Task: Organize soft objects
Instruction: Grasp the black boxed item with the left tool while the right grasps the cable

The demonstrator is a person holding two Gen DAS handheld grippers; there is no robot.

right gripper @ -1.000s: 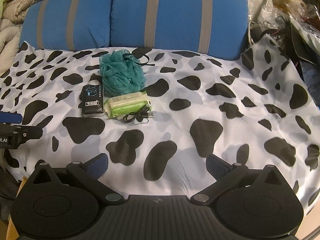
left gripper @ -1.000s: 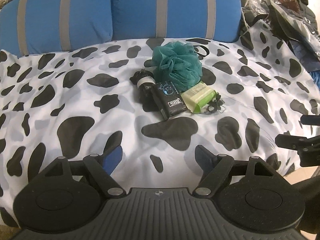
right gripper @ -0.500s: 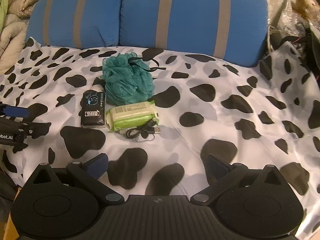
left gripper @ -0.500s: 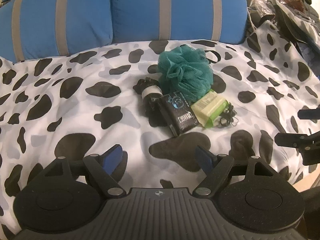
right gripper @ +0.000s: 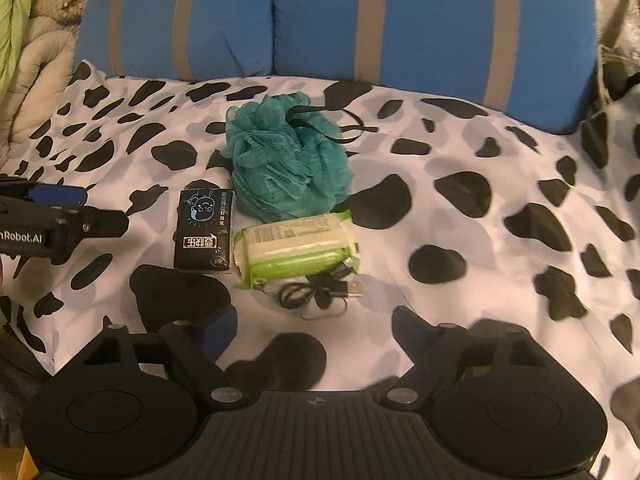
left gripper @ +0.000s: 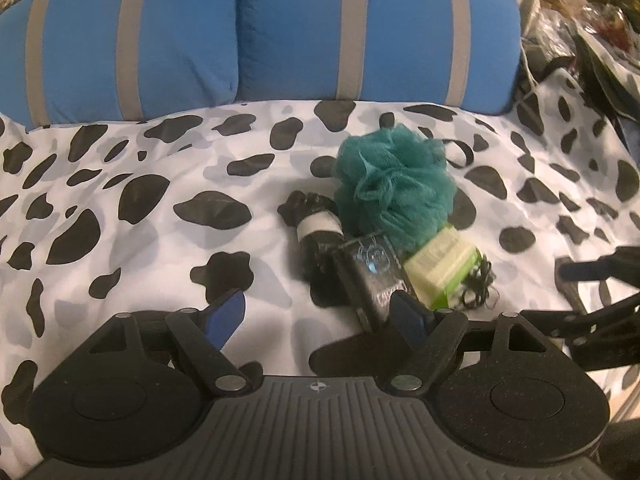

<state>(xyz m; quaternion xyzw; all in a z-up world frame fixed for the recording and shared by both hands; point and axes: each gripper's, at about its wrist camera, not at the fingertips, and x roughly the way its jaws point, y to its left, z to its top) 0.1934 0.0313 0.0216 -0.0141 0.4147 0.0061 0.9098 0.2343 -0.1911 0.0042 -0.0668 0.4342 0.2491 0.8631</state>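
Both grippers hang over the spotted bedsheet (right gripper: 460,152) with nothing between their fingers: the left gripper (left gripper: 320,318) stands parted, and the right gripper (right gripper: 312,330) has just been drawing its jaws inward, though they remain apart and grasp nothing.

A small cluster sits near the middle of the sheet. In it, the teal bath pouf (right gripper: 286,160) lies farthest from the grippers, its black loop trailing toward the pillows. Pressed against its near side are a green wipes pack (right gripper: 296,248) and, to that pack's left in the right view, a black tissue packet (right gripper: 204,230). A coiled black cable (right gripper: 320,294) touches the wipes pack on the near edge, just ahead of the right gripper and slightly left of its centre line. A black roll with a white band (left gripper: 316,226) shows in the left view, tucked beside the pouf (mostly hidden from the right camera).

From the left view the tissue packet reaches the inner side of the right-hand fingertip.

Open sheet spreads wide to the right of the cluster and to its left. Two blue striped pillows (right gripper: 360,16) close the far edge; a beige quilt (right gripper: 32,60) is heaped at the far left, and clutter (left gripper: 592,40) crowds the far right corner.
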